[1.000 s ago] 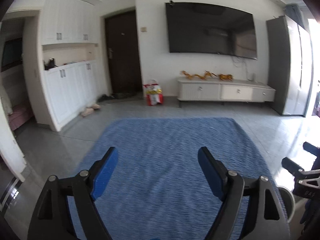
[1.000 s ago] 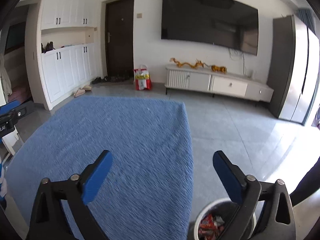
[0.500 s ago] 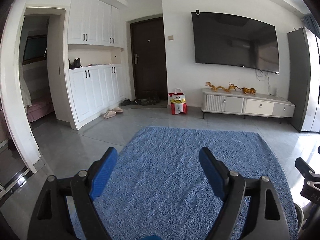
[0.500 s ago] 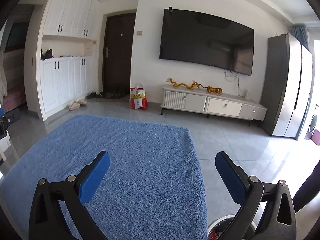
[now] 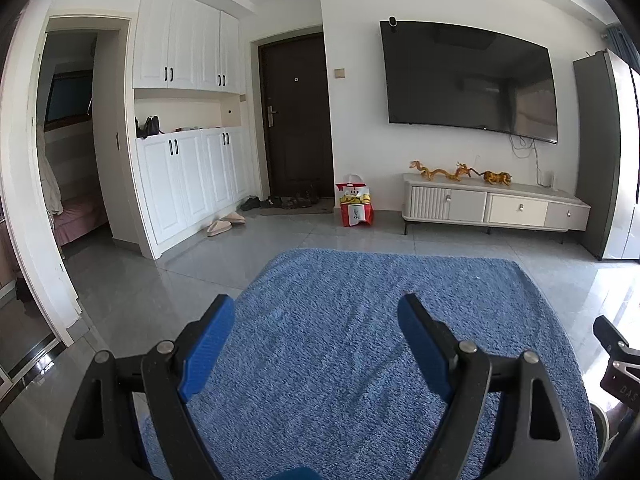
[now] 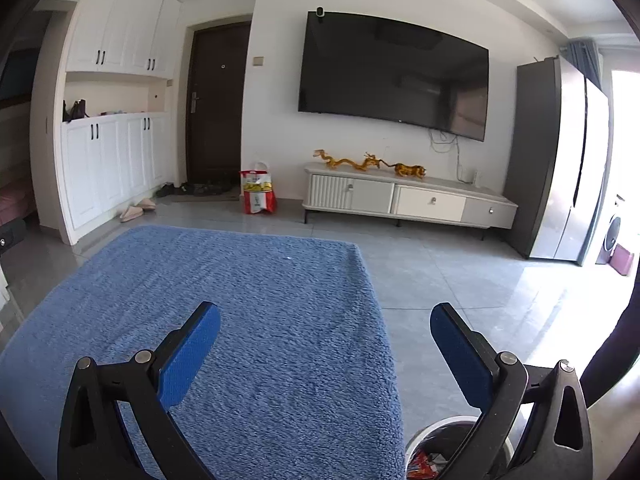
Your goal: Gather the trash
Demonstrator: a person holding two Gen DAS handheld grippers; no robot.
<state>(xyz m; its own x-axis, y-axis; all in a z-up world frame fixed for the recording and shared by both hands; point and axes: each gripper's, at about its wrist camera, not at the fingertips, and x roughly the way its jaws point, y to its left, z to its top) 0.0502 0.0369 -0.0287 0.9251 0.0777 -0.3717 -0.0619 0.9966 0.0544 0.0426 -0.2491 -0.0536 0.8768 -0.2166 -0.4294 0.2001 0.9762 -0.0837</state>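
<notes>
- Left tongs (image 5: 316,312): black angular frame with bolt heads, blue ribbed pads; jaws spread wide, nothing between them. Tilted slightly downward over the rug.
- Right tongs (image 6: 326,322): same build, blue textured pads; jaws spread wide and empty. Pointing slightly downward, its left finger over the rug, its right finger over bare floor.
- Rug (image 5: 360,340): blue, shaggy looped pile, rectangular, lying flat on the floor beneath both tongs.
- Floor (image 6: 460,280): large grey glossy tiles, with sun glare at the right.
- Trash bin (image 6: 440,428): round, pale rim, dark liner; just beside the rug's near right corner, under the right tongs. Trash (image 6: 420,462), red and white wrappers, lies inside it.
- Small white speck (image 6: 288,258): on the rug toward its far edge; too small to identify.
- Paper bag (image 5: 355,206): red and white, printed, upright on the floor between the door and the TV cabinet.
- TV cabinet (image 5: 492,206): low, white and grey, with drawers, golden figurines on top.
- Television (image 5: 468,80): large, black, wall-mounted.
- Door (image 5: 296,120): dark brown, shoes at its foot.
- Cupboards (image 5: 192,176): white panelled, black handles.
</notes>
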